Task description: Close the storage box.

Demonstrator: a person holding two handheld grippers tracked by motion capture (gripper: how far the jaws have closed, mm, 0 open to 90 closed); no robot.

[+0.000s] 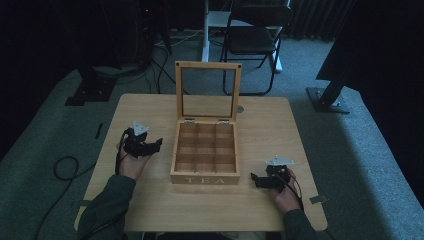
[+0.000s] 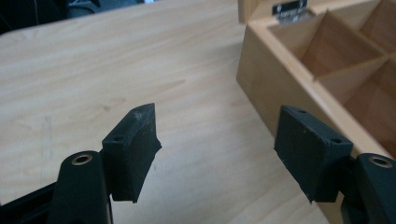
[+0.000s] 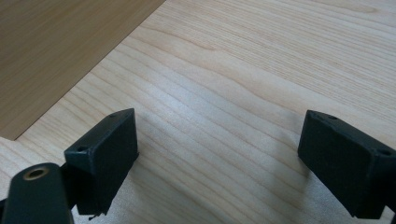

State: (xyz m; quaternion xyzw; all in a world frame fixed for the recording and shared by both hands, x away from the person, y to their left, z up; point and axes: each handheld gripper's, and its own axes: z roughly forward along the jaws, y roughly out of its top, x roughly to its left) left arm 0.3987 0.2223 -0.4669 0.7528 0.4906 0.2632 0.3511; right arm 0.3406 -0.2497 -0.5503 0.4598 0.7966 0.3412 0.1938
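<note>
Wooden table (image 1: 260, 200), light grain, square-ish, sits on grey carpet (image 1: 370, 150). Black folding chair (image 1: 255, 35) stands behind the table, well apart from it.

Tea box (image 1: 205, 172), pale wood, stands mid-table, between the two grippers. Front wall reads "TEA" in light capitals, the one readable text. Lid (image 1: 208, 92) is up, upright on two metal hinges, with a clear pane in a wood frame. Inside are nine compartments, three by three, all bare wood. In the left gripper view the box's side wall (image 2: 275, 88) fills the right part, dividers and one hinge visible at the top; the hinge has a small label, too blurred to read.

Left gripper (image 1: 159, 144) is held up left of the box, near its left wall, not touching; jaws stand apart, nothing between them, only table behind.

Right gripper (image 1: 252, 178) is low at the table near the box's front right corner, jaws pointing toward it, spread wide and holding nothing. In the right gripper view the box wall (image 3: 56, 51) shows top left.

Small round metal piece (image 1: 240, 109) lies just right of the lid.
</note>
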